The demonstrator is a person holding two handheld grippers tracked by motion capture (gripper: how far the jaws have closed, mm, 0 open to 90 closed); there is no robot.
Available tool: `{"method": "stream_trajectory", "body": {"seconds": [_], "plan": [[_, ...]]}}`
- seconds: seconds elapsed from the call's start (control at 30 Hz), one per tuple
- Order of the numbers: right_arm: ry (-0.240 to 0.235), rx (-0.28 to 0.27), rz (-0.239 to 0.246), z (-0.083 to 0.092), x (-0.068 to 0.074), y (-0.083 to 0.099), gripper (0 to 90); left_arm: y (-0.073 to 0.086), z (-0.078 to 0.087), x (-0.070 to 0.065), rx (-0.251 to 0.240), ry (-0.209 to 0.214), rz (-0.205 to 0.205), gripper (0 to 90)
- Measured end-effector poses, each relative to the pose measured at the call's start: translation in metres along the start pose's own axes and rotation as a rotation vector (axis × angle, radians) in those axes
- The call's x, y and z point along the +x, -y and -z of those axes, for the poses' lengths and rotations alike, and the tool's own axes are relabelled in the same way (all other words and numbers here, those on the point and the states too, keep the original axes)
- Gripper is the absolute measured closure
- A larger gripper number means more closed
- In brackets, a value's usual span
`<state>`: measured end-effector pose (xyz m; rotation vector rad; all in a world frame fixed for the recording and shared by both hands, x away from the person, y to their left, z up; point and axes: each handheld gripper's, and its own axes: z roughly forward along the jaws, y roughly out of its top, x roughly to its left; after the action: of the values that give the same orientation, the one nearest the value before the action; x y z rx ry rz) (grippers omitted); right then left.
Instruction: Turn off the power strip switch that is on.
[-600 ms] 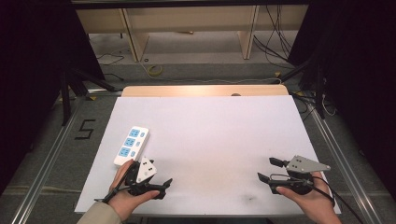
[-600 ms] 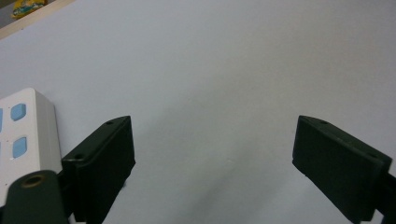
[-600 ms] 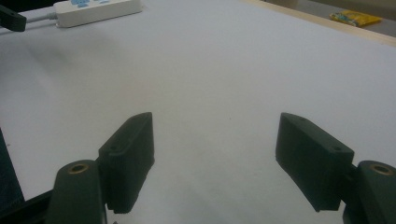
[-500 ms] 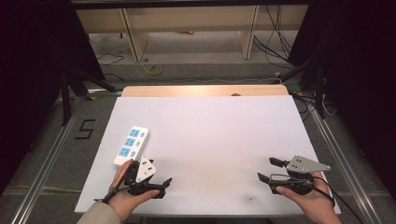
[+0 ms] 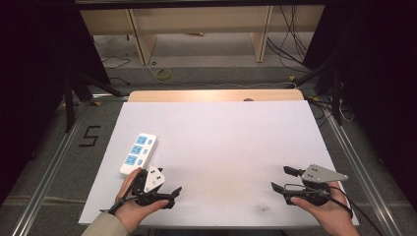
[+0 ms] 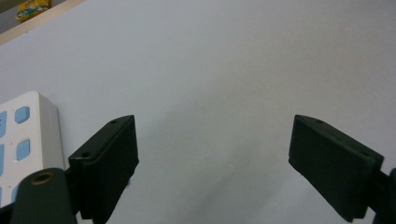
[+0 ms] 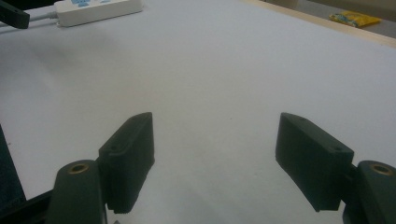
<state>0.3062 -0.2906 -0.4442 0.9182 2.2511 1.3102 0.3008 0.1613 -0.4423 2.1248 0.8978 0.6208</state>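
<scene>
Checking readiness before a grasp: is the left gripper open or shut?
Open. The left gripper has its black jaws standing wide apart, with bare white table between them.

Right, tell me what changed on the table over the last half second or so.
Nothing visibly changed. The left gripper and right gripper rest near the table's near edge with jaws open, holding nothing, as before. The power strip lies where it was, untouched.

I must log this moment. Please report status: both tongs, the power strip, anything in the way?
Left tongs open, empty. Right tongs open, empty. Power strip flat on the white table, just ahead of left tongs, untouched. Nothing in the way.
</scene>
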Motion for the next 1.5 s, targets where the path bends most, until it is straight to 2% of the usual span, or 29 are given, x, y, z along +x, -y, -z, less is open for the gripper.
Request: {"method": "stream_trajectory", "body": {"seconds": [0.1,0.17,0.4,0.57,0.83,0.97,1.37,1.5], "plan": [[0.001,0.0,0.0,0.0,0.0,0.0,29.0,0.0,0.0,0.001,0.003,-0.01,0.001,17.2],[0.0,0.0,0.001,0.0,0.0,0.0,29.0,-0.002,0.001,0.001,0.007,-0.039,-0.001,23.2],[0.0,0.003,-0.001,0.0,0.001,0.0,29.0,-0.004,0.003,0.005,0.0,-0.066,0.034,41.5],[0.0,0.003,0.002,-0.001,0.0,0.0,29.0,-0.008,0.003,0.007,0.003,-0.091,0.027,51.4],[0.001,0.005,0.004,-0.002,0.001,0.0,29.0,-0.012,0.002,0.01,-0.001,-0.106,0.047,61.0],[0.0,0.008,0.005,-0.002,0.001,0.0,29.1,-0.014,0.002,0.013,0.0,-0.108,0.054,69.4],[-0.001,0.009,0.008,-0.003,0.001,0.0,29.1,-0.017,0.004,0.016,0.005,-0.135,0.044,88.3],[-0.002,0.009,0.008,-0.003,0.001,0.0,29.0,-0.018,0.004,0.017,0.014,-0.128,0.037,89.5]]}}
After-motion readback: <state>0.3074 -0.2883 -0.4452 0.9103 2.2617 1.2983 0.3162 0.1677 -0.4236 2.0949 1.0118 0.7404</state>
